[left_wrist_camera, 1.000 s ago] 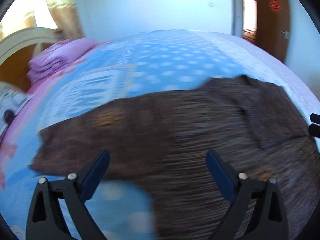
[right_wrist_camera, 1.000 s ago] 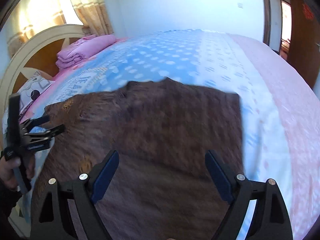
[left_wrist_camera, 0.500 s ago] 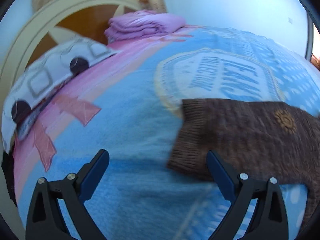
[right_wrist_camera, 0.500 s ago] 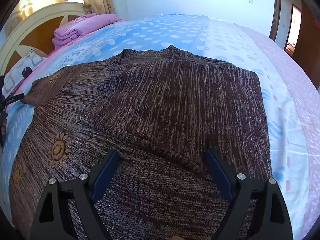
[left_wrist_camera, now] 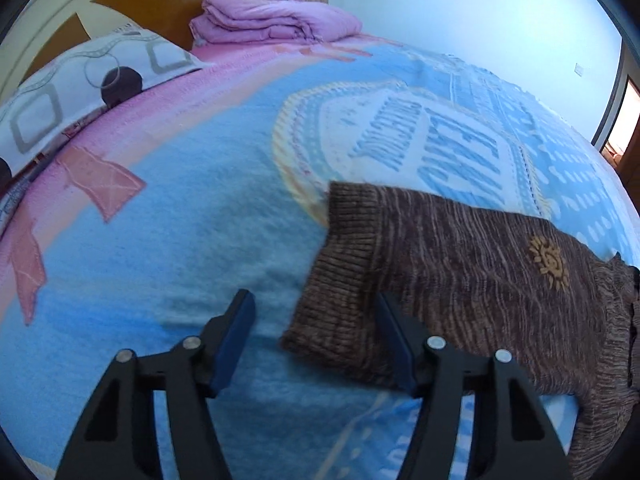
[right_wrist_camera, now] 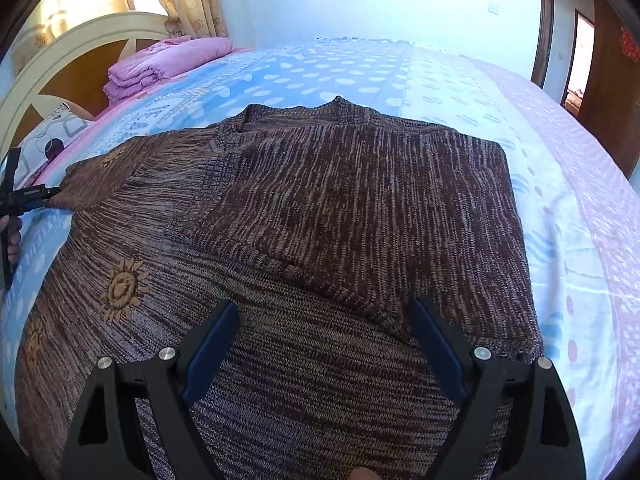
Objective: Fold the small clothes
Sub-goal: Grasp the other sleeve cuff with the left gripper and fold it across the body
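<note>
A brown knitted sweater (right_wrist_camera: 320, 220) is being folded on a bed covered by a blue and pink blanket (left_wrist_camera: 168, 216). It is lying flat, neckline toward the far side, and its right sleeve is already lying folded across the chest. The other sleeve (left_wrist_camera: 460, 264) is lying stretched out toward the headboard (right_wrist_camera: 76, 64), its ribbed cuff (left_wrist_camera: 344, 276) resting on the blanket.

A change is being shown against the earlier pictures: a second ago the left gripper (left_wrist_camera: 316, 340) was being held over the body of the sweater, and it has since been swung out to the cuff and lowered toward it. Its fingers are being held wide apart; the right one is lying on or just above the cuff, while the left one is being held over bare blanket. Nothing is being gripped yet. In the right wrist view the same tool is being seen at the far left, its tip just at the cuff's end.

The right gripper (right_wrist_camera: 324, 344) is being held low over the lower half of the sweater, closer than a second ago, with its fingers spread and nothing between them.

The step in hand is judged to be the picking up of the outstretched sleeve, so that it can be carried across the chest. The cuff will probably need to be centred between the fingers first.
</note>
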A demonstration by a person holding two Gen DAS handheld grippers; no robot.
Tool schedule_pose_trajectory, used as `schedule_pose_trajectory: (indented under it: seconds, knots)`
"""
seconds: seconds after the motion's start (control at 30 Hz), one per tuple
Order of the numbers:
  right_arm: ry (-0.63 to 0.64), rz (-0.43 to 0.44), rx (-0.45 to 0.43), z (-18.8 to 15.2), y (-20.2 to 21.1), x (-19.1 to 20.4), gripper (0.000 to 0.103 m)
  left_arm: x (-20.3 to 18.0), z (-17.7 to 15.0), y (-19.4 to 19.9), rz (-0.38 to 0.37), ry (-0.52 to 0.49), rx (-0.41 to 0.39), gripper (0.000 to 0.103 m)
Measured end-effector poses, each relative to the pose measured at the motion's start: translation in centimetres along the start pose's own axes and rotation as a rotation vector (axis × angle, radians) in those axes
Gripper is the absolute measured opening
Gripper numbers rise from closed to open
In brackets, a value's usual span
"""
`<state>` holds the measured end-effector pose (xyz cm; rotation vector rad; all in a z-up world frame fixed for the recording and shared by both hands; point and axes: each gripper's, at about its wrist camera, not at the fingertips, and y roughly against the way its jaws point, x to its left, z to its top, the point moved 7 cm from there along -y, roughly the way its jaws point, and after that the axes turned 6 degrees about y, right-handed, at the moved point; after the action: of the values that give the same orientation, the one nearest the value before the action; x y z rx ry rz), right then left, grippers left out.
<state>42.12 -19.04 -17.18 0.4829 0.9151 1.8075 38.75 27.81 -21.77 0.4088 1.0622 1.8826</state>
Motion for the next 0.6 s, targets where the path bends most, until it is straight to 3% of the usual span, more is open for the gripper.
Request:
schedule_pose_trajectory:
  seconds: [0.03, 0.1, 0.13, 0.17, 0.27, 0.6]
  knots:
    - [0.001, -0.002, -0.002, 0.0, 0.1, 0.0, 0.088, -0.1, 0.0, 0.0, 0.004, -0.004, -0.005, 0.063]
    - [-0.002, 0.0, -0.005, 0.0, 0.1, -0.1, 0.088, -0.4, 0.1, 0.0, -0.016, -0.004, -0.004, 0.046]
    - [-0.003, 0.001, -0.007, 0.0, 0.0, 0.0, 0.088, -0.6, 0.1, 0.1, -0.034, -0.003, -0.003, 0.024]
    - [-0.004, 0.001, -0.008, 0.0, 0.0, 0.0, 0.088, -0.9, 0.1, 0.1, -0.058, -0.007, 0.003, 0.014]
    - [-0.003, -0.001, -0.01, -0.1, 0.1, 0.0, 0.088, -1.0, 0.2, 0.5, -0.077, 0.001, 0.007, 0.009]
    - [-0.004, -0.001, -0.012, -0.1, 0.2, 0.0, 0.088, -1.4, 2.8, 3.9, -0.193, 0.09, -0.017, 0.008]
